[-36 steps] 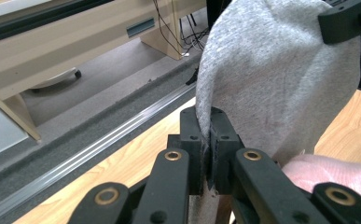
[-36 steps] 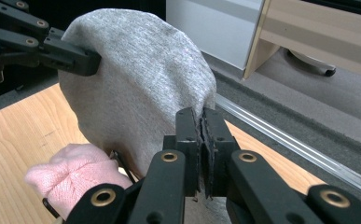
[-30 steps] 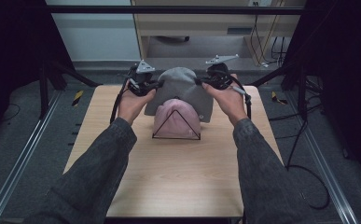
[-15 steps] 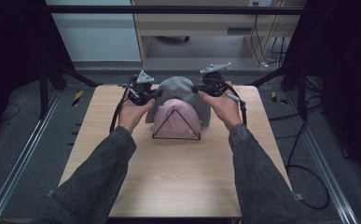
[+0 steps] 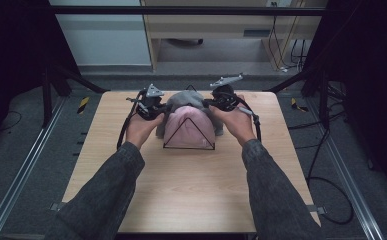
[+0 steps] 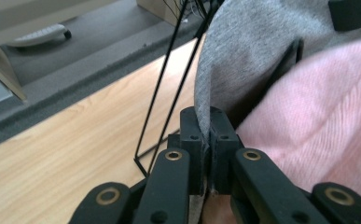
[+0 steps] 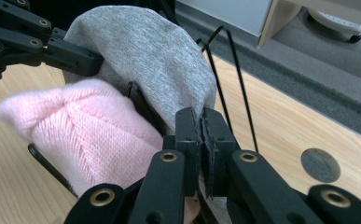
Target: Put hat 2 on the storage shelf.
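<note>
1. the left gripper (image 5: 148, 104) is pinching the grey beanie (image 5: 190, 98) hem, fingers clamped on its left edge.
2. the beanie is hanging behind the pink beanie (image 5: 188, 129) on the wire rack (image 5: 189, 146), mid-counter (image 5: 181, 190).
3. the right gripper (image 5: 220, 100) is clamping the opposite edge, likely stretching the hem open over a prong.

grey hat (image 7: 159, 51), pink hat (image 7: 89, 135) - black rack (image 5: 189, 137)

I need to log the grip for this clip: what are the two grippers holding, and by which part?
Both hold the grey knit hat by its edge: the left gripper pinches one side, the right gripper the opposite side.
</note>
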